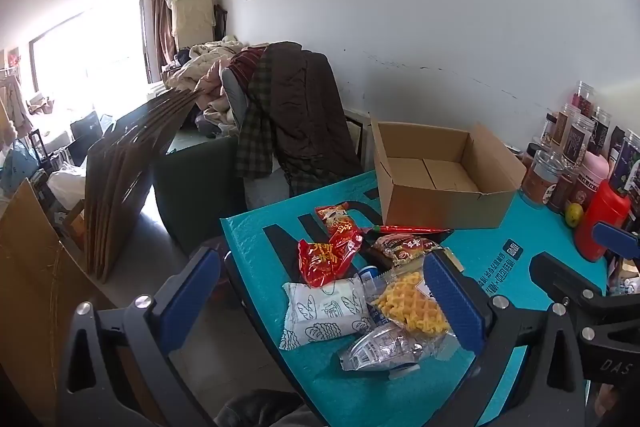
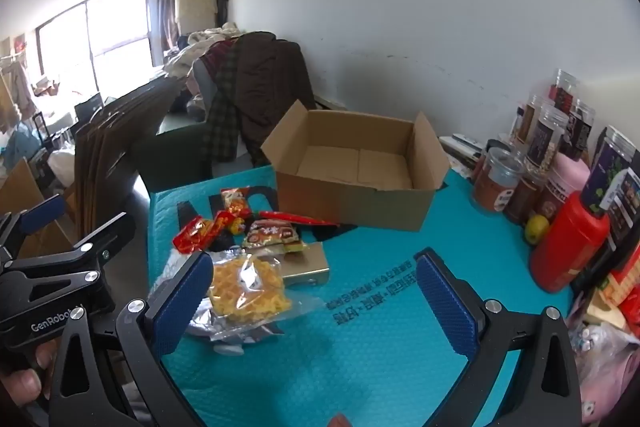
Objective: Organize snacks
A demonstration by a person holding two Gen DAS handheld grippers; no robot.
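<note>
A teal padded mat (image 2: 360,347) covers the table under both grippers. Ahead of the right gripper (image 2: 314,303), toward the wall, an open cardboard box (image 2: 352,199) sits on the mat, its inside bare. To that gripper's right stand a cluster of jars (image 2: 496,183) and a red bottle (image 2: 568,247), with a small yellow fruit (image 2: 536,227) just beside the bottle. The snack pile lies between the left gripper (image 1: 322,299) and the box: a white packet (image 1: 324,311), a clear bag of yellow waffle snacks (image 1: 408,303), red packets (image 1: 324,259), a brown packet (image 1: 404,247), and a long red stick packet (image 1: 412,229) nearest the box. Both grippers have their jaws spread wide and hold nothing.
</note>
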